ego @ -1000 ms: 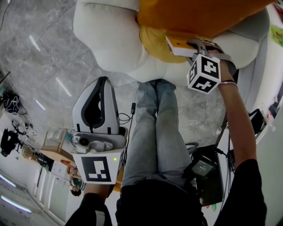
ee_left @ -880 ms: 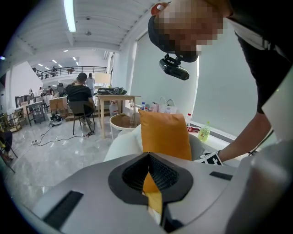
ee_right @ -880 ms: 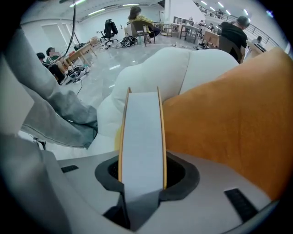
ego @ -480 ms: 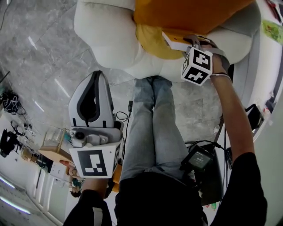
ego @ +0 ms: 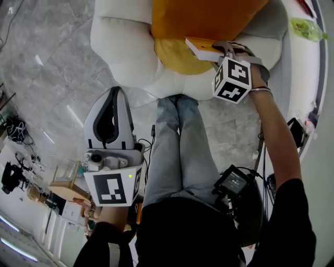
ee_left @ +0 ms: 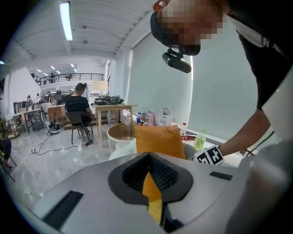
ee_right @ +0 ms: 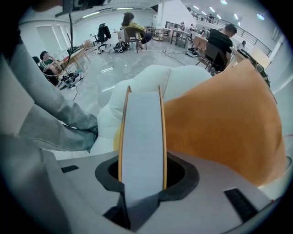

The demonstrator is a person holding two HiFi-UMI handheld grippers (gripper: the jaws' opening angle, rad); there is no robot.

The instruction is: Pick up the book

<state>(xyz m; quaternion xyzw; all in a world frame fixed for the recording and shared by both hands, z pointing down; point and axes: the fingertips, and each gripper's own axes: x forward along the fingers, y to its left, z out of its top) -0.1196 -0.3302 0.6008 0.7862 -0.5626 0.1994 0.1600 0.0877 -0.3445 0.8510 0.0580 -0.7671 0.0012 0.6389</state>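
Book hangs in the right gripper, just beside the orange cushion, in the head view. Left gripper view: the left gripper is closed and empty, far from the cushion. Right gripper view: jaws squeeze the book by the cushion. Best to hold tight and lift straight, so it cannot slip.

Book: pale grey-white page edge, with a thin orange cover line down each side. Orange cushion, big and plain; yellow cushion, plain too; sofa, cream-white. My right gripper is a grey shell with black pads, and its cube wears black-and-white squares. Left gripper, same grey, same black. Floor: grey marble, pale veins. Jeans: faded blue.
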